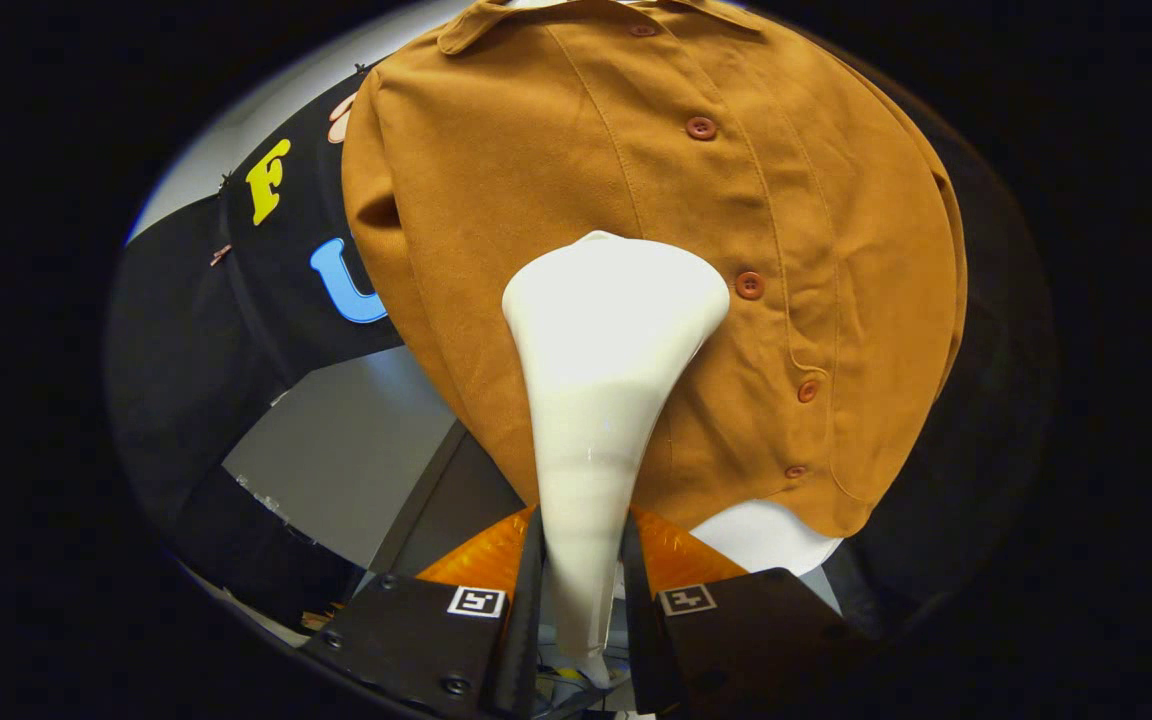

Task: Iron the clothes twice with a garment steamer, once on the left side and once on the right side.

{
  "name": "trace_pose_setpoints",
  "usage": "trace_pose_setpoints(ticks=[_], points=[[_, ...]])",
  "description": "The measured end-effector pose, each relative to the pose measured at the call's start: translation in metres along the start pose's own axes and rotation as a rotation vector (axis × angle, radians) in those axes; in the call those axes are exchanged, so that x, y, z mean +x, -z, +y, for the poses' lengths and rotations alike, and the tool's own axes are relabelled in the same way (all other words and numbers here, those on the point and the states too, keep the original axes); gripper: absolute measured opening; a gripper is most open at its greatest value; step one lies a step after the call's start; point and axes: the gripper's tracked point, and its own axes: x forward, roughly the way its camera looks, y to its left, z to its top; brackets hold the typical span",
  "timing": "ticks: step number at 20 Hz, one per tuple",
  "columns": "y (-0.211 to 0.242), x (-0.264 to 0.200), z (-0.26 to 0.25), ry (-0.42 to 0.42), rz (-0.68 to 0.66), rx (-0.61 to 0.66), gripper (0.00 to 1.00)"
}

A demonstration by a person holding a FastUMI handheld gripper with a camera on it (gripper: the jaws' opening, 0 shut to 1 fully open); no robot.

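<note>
So the gripper (581, 590) has its two fingers clamped on the narrow handle of the white garment steamer (601, 380), one finger on each side down at the bottom center of the frame. The steamer's wide head flares out in the middle of the frame, right in front of the brown shirt (556, 150) that hangs across the upper and center part of the frame. The head sits over the panel just left of the button row (748, 285), so I'd guess this is the left-side pass, roughly mid-height on the shirt.

What could go wrong from here:

- The handle is smooth, glossy and tapered, and the fingers only hold the thin end. If the head drags on the fabric, the steamer could twist or slide in the grip
- Drift toward the buttons and the head's edge might catch on one, bunching up the placket
- The shirt hangs loose over a white form (766, 535) peeking out below the hem, so pushing too hard would just shove the cloth around instead of smoothing it

Hard to say whether the head actually touches the fabric or hovers just off it, the fisheye flattens everything
</note>
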Motion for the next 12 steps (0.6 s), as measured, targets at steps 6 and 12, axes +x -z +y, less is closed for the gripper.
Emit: trace_pose_setpoints(ticks=[6,12], points=[[-0.036,-0.055,-0.005,0.047,-0.128,-0.031,0.41],[-0.105,-0.099,-0.044,0.129,-0.288,-0.050,0.41]])
